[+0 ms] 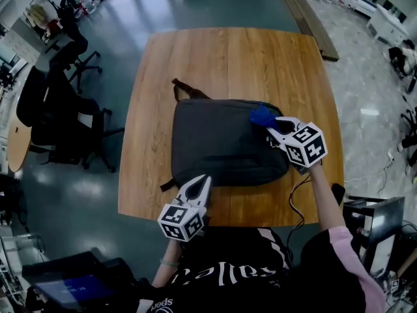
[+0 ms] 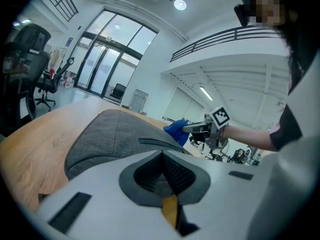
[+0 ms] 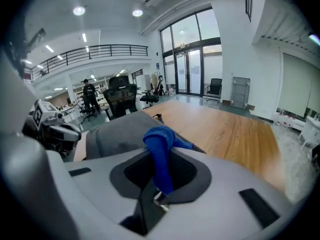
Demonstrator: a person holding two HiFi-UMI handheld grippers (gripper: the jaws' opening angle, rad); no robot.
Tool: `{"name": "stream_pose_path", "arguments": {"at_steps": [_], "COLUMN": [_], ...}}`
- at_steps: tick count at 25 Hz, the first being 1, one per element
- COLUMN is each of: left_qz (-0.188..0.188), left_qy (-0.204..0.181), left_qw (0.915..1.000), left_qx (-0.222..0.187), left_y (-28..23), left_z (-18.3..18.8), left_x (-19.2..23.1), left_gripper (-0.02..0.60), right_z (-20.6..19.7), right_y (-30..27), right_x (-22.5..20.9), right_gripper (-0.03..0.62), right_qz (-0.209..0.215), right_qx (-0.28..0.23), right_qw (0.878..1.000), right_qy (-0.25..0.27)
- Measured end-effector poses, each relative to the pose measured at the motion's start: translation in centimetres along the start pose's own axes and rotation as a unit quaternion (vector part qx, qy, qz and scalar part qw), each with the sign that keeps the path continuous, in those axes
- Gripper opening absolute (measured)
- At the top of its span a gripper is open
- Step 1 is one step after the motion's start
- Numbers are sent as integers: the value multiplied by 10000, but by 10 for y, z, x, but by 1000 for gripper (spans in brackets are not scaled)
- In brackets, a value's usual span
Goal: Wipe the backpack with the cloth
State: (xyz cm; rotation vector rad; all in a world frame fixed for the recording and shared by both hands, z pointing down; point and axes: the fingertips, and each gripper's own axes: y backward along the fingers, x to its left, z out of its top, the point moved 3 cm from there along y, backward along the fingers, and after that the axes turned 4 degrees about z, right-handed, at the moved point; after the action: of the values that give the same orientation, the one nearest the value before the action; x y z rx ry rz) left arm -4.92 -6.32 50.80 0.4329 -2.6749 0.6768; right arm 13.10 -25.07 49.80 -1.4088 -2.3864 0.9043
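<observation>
Backpack (image 1: 221, 145): flat on table (image 1: 195, 57)
Cloth (image 1: 262, 116): blue, on backpack
R gripper (image 1: 272, 126): clamped on cloth
L gripper (image 1: 206, 178): jaws together, empty

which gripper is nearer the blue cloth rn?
Right. The right gripper is shut on the cloth over the backpack's far right corner; the left gripper sits at the backpack's near edge, clear of the cloth.

— How are my grippers sitting?
— Your left gripper (image 1: 201, 182) is pointing forward, close in front of your body, with its jaws pressing together on nothing. Your right gripper (image 1: 272, 128) is sitting further out, with your right arm (image 1: 324, 197) stretching nearly straight.
— And its jaws?
— They are pinching the blue cloth (image 1: 262, 116), which is sticking up between them.
</observation>
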Motion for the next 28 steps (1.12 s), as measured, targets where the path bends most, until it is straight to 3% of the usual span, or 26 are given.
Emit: {"name": "stream_pose_path", "arguments": {"at_steps": [8, 17, 22, 28], "left_qz": [-292, -409, -430, -329], "left_qy": [-133, -166, -162, -135], "left_qw": [9994, 9989, 9988, 9993], "left_qx": [133, 187, 186, 141], "left_y": [-15, -25, -29, -25], "left_z": [1, 0, -2, -5], "left_x": [-15, -23, -28, -31], "left_gripper": [-2, -2, -2, -2], "right_z": [-56, -100, -77, -25], "right_y": [55, 81, 96, 112], "right_x": [81, 138, 114, 12], "right_gripper": [67, 66, 67, 66], "right_qz": [114, 72, -66, -682], "right_qx": [-306, -155, -531, -954], "right_qw": [9974, 9932, 9925, 9917], "right_qy": [-642, -1155, -1095, -520]}}
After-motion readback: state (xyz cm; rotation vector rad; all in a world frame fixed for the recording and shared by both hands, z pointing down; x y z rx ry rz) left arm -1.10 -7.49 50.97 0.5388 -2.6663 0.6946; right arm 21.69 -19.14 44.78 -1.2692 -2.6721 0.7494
